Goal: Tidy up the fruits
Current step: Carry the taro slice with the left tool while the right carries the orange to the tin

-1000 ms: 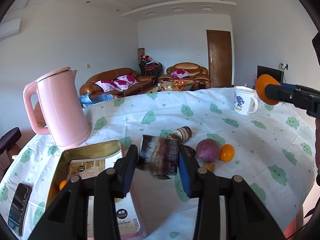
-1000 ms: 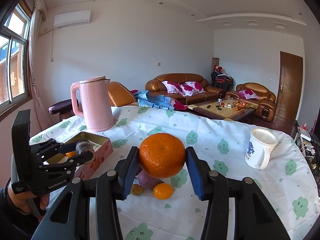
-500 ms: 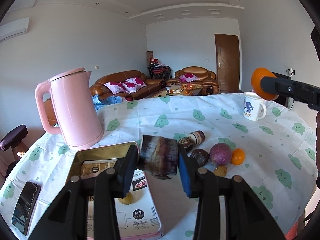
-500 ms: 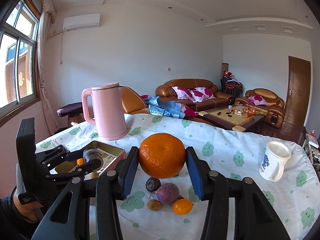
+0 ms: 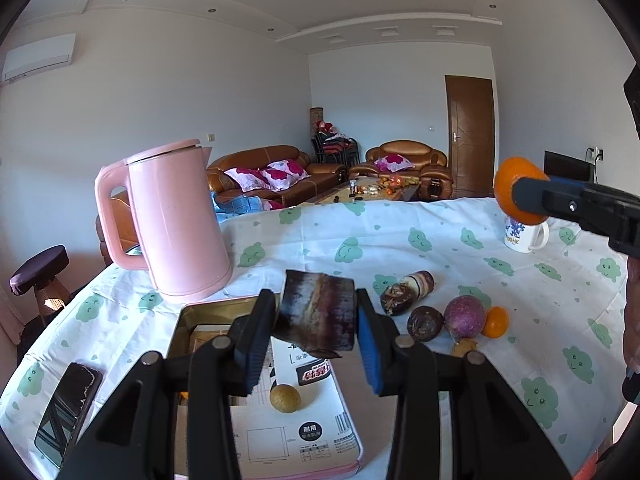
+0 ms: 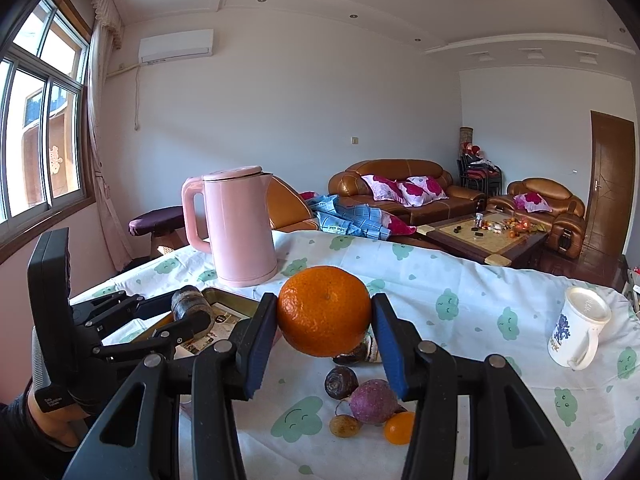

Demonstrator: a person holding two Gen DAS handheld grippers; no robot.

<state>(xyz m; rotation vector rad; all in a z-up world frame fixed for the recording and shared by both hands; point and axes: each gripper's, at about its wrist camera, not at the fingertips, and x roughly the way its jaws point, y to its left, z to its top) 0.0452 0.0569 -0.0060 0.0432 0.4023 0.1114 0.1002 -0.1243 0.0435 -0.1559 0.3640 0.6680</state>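
Observation:
My left gripper (image 5: 316, 332) is shut on a dark brown-purple cane piece (image 5: 318, 314), held above the open tin box (image 5: 208, 312). A small tan fruit (image 5: 285, 398) lies on printed paper inside the box. My right gripper (image 6: 324, 316) is shut on a large orange (image 6: 324, 310), in the air over the table. Below it lie a dark round fruit (image 6: 341, 382), a purple fruit (image 6: 374, 400), a small orange fruit (image 6: 399, 428) and a small brown fruit (image 6: 345, 426). A second cane piece (image 5: 408, 292) lies beyond them. In the right wrist view the left gripper (image 6: 188, 320) shows over the box.
A pink kettle (image 5: 176, 220) stands behind the box at the table's left. A white mug (image 6: 576, 332) sits at the far right. A phone (image 5: 68, 404) lies left of the box near the table edge. A patterned cloth covers the table.
Both grippers have shifted left toward the box and kettle, each still holding its item. The box now sits more directly under the left gripper.

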